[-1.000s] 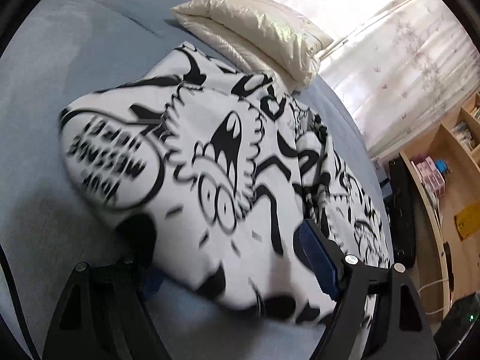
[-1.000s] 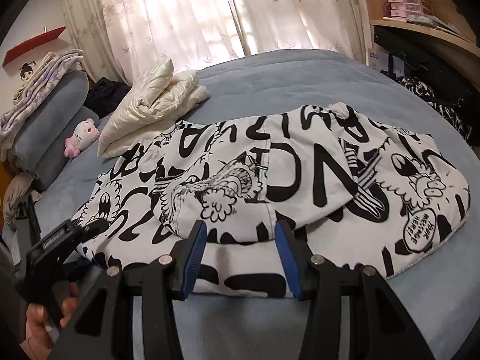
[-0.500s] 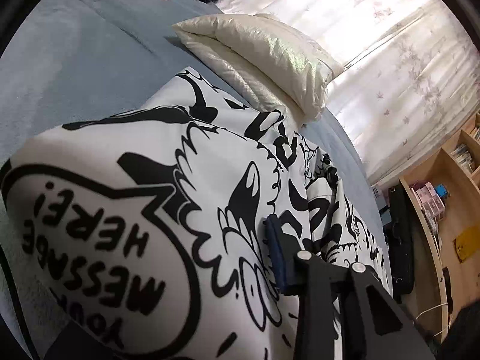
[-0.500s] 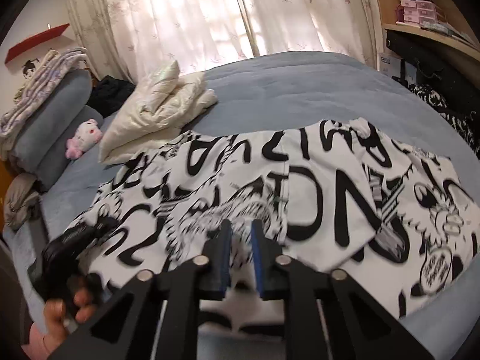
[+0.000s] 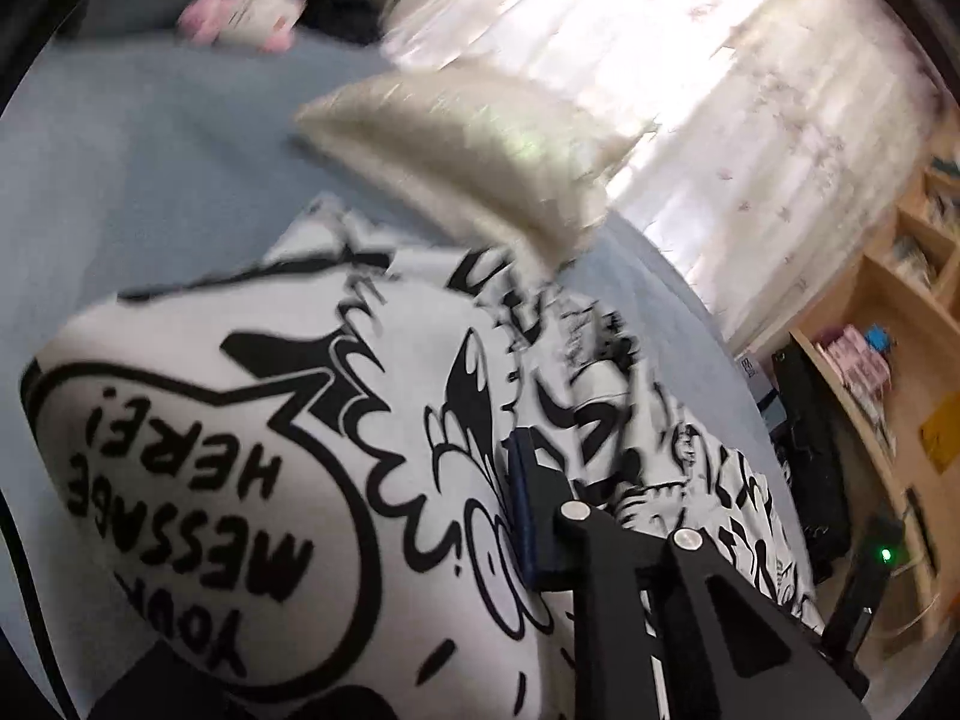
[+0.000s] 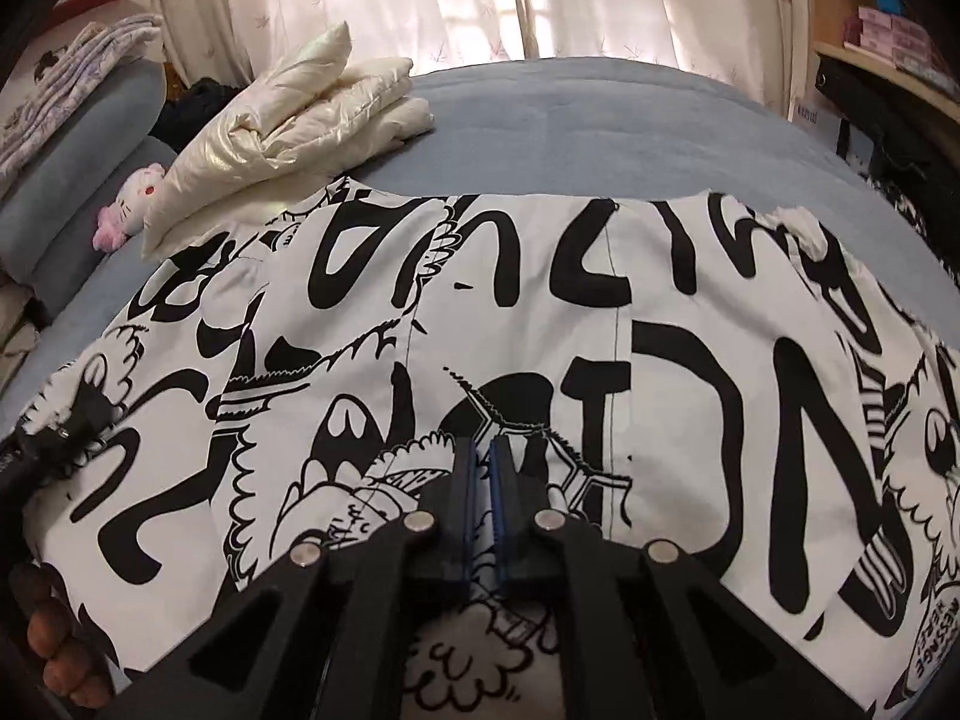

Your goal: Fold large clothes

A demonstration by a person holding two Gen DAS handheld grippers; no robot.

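The printed garment (image 6: 540, 312) lies spread on the bed (image 6: 600, 120), folding barely begun; left gripper (image 5: 516, 516) and right gripper (image 6: 481, 480), jaws just closing, pinch its near edge.

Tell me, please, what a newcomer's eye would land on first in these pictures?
Probably the white garment with bold black cartoon print, spread across the blue bed and filling both views. Next, the shiny cream folded jacket beyond its far left corner, with a pink-and-white plush toy further left, near the grey cushions.

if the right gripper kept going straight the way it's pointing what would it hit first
Probably more of the black-and-white printed garment that the right gripper already pinches, then the blue bed beneath; depth is hard to judge.
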